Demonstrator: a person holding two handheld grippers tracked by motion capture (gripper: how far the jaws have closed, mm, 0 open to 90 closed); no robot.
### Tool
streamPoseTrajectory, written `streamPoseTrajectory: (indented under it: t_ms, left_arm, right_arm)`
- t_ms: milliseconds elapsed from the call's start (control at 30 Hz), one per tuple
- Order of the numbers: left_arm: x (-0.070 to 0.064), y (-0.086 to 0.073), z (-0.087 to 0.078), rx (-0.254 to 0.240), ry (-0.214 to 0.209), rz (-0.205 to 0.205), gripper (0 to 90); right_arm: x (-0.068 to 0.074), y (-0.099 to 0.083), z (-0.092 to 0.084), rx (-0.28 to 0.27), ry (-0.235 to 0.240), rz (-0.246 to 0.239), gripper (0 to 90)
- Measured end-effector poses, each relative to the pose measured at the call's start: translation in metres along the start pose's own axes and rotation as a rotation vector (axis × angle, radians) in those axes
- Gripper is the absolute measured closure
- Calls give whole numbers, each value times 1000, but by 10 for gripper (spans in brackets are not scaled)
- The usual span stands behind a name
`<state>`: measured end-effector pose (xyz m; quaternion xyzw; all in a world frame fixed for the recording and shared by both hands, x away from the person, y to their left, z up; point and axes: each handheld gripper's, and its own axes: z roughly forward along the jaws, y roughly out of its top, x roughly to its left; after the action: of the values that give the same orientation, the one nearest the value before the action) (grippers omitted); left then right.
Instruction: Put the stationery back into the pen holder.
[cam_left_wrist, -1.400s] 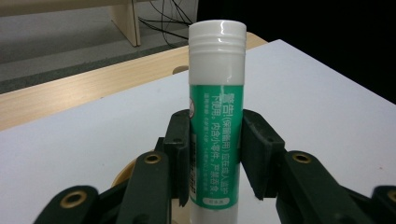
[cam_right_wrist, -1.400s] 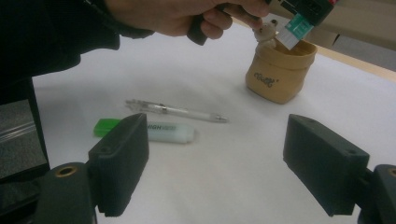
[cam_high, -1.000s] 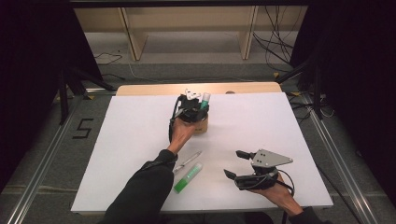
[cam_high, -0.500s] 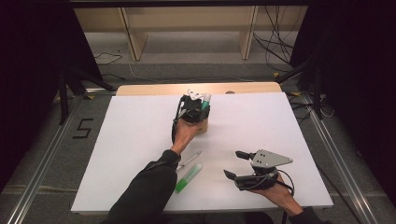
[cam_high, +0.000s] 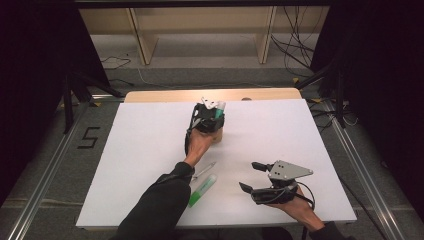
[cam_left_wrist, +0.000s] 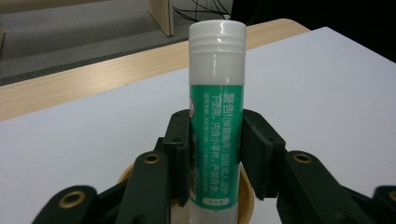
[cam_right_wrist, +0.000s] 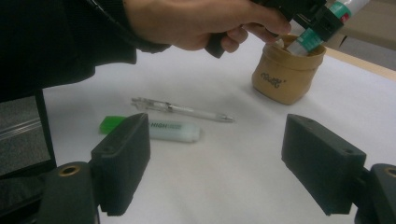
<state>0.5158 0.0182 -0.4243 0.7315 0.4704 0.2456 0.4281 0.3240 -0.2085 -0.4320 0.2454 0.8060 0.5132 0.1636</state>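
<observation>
White table sheet (cam_high: 150, 150). Left gripper (cam_left_wrist: 215, 140) jaws pinch the green glue stick (cam_left_wrist: 216, 116), lower end inside the tan pot (cam_right_wrist: 287, 74). Right gripper (cam_right_wrist: 215, 163) jaws spread, empty. Highlighter (cam_right_wrist: 161, 129) and pen (cam_right_wrist: 182, 109) apparently remain to be stowed.

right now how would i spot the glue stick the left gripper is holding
Look to the far middle of the white table, where a small tan pot stands. The left gripper holds the green-and-white glue stick upright over its mouth. Unlike the green highlighter and clear pen lying flat nearby, it stands upright.
</observation>
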Motion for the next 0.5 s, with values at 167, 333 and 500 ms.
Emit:
streamPoseTrajectory:
  t_ms: [167, 333, 500]
  left_arm:
    - [0, -1, 1, 12, 9, 2, 648]
    - [2, 1, -3, 35, 14, 6, 643]
    - [2, 6, -11, 44, 9, 1, 573]
  right_arm:
    - [1, 0, 0, -1, 3, 1, 245]
    - [0, 0, 0, 0, 4, -1, 245]
    - [0, 0, 0, 1, 5, 2, 245]
